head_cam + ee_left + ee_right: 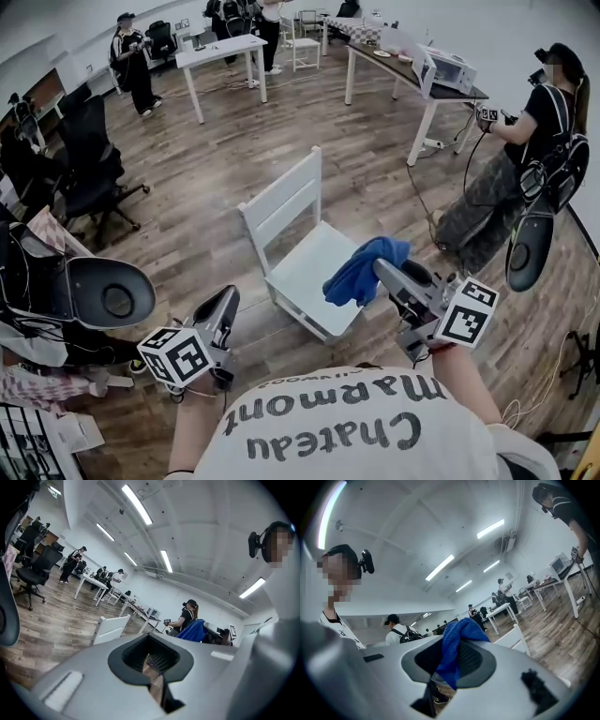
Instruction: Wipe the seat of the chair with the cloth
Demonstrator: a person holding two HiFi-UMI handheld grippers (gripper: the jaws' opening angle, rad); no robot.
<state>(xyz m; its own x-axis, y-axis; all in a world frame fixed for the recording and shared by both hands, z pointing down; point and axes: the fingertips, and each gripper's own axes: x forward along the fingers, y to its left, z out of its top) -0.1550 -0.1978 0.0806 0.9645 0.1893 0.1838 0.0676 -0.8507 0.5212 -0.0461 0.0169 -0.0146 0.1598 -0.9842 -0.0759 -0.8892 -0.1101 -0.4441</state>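
Chair (305,267) between office chair (89,155) and desk (405,71)

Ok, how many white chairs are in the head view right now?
2. One white chair stands just ahead, its seat under the blue cloth. A second white chair stands far back, at the top centre of the view. Others may be hidden from this view.

Bright, even indoor light falls from long ceiling strips (138,503) — they flare white in both gripper views. Shadows are soft, only a faint one under the chair (305,267), and the wooden floor (234,169) carries a dull sheen. All three views bow strongly toward dark, vignetted corners — each gripper view's near foreground is blurred, while the cloth (452,653) looks sharp
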